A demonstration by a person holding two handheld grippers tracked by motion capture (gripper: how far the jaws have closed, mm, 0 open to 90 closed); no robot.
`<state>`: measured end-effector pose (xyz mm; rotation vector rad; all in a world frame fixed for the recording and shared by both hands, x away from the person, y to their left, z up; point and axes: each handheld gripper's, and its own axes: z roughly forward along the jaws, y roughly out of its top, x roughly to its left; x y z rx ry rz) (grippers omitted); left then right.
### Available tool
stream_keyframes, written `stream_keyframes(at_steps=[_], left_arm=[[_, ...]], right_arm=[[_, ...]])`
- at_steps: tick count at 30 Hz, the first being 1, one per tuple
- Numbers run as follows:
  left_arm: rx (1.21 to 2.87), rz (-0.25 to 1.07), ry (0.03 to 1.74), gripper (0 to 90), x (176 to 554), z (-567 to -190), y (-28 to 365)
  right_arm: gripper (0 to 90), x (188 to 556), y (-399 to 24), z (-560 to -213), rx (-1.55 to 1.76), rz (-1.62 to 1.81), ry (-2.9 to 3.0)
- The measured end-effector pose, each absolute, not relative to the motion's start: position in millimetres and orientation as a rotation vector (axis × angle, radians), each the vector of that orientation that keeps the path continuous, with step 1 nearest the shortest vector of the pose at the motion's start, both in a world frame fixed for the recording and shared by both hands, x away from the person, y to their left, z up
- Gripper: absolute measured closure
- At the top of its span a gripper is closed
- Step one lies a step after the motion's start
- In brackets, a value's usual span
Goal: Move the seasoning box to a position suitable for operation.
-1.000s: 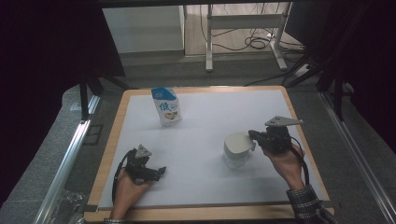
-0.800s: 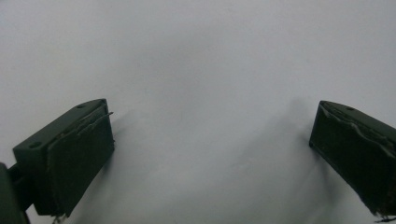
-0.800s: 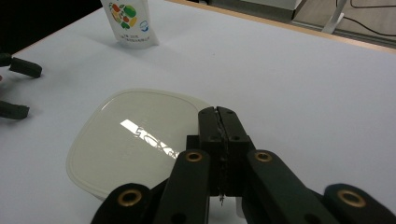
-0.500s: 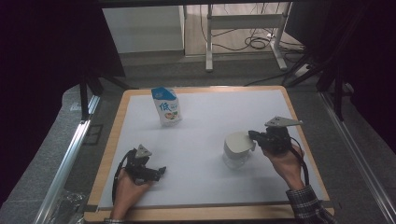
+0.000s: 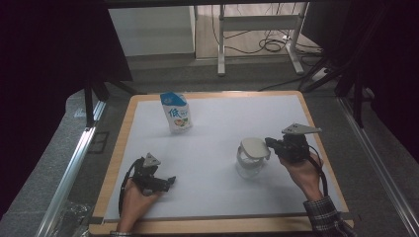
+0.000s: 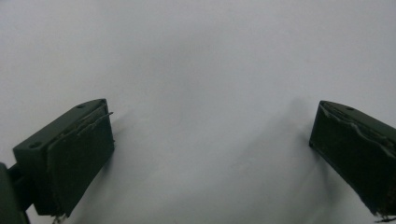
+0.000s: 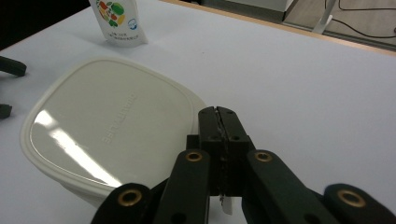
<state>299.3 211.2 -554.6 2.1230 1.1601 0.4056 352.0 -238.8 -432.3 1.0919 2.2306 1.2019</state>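
A: What is the right gripper doing?

B: It is at the right of the high view, in the person's right hand. Its tip is right at the edge of the lid. In the right gripper view the two black jaws are pressed flat together, with a thin white bit poking out between them lower down. I cannot tell if they pinch the lid's edge or just touch it.

A: Where is the lid?

B: It sits on a clear container, a bit right of the middle of the high view. In the right gripper view the lid is big, cream-white and shiny, at the left of the frame.

A: And the left gripper?

B: It is at the lower left of the high view, low over the white table. In the left gripper view its jaws stand wide apart, one at each side, with just white table between them.

A: Anything else?

B: A white and blue pouch stands upright at the upper left of the table, well away from both grippers. It is at the top left of the right gripper view too.
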Motion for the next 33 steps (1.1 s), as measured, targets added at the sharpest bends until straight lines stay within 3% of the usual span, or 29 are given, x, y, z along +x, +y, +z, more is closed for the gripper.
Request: stream_keyframes(at_steps=[14, 33], left_arm=[[2.116, 0.404, 1.164, 0.0, 299, -555, 211], [2.125, 0.406, 1.157, 0.0, 299, -555, 211]], right_arm=[[89.6, 352, -238, -442, 1.093, 1.173, 2.242], [89.8, 349, -232, -431, 1.065, 1.227, 2.231]])
